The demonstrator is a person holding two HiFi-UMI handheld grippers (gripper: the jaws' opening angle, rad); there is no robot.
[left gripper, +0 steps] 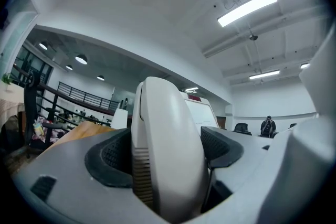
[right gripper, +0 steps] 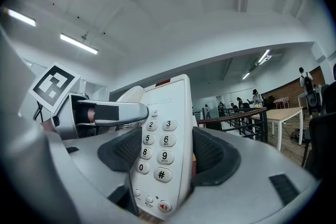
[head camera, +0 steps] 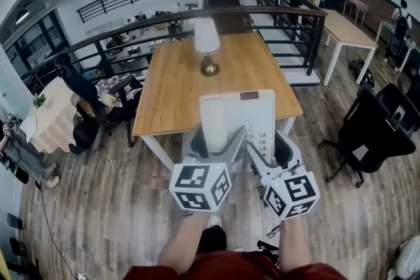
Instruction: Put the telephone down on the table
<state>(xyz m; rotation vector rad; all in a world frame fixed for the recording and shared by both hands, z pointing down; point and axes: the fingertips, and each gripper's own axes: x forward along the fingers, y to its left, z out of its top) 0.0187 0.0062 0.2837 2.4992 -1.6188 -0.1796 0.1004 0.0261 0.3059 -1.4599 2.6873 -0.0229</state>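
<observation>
Wood-plank flooring runs through an open office level ringed by a black railing (head camera: 275, 16). A long wooden bench (head camera: 170, 98) on white legs stands ahead, carrying only a small lamp (head camera: 207, 44) with a white shade near its middle. Dark office chairs (head camera: 374, 131) sit off to the right, and a few people stand far back by the stairs.

The white telephone (head camera: 246, 113) is not on the bench. It is held up in the air between the two tongs, its face toward the head camera, and in the head view it overlaps the bench's near edge.

The left tongs (head camera: 220, 141) pinch the telephone's left side. In the left gripper view, the dark pads (left gripper: 107, 157) press on both flanks of the rounded handset (left gripper: 168, 149), which fills the gap between them.

The right tongs (head camera: 269, 144) pinch the right side. In the right gripper view, the pads close on the two edges of the keypad (right gripper: 155, 147) section, with the digit keys and a red-marked button at the bottom showing plainly. The left tongs' arm and marker cube (right gripper: 52, 84) appear just beside it.

Both gripper views look up past the telephone at the white ceiling and its strip lights. The person's bare forearms (head camera: 184, 246) reach in from the bottom of the head view.
</observation>
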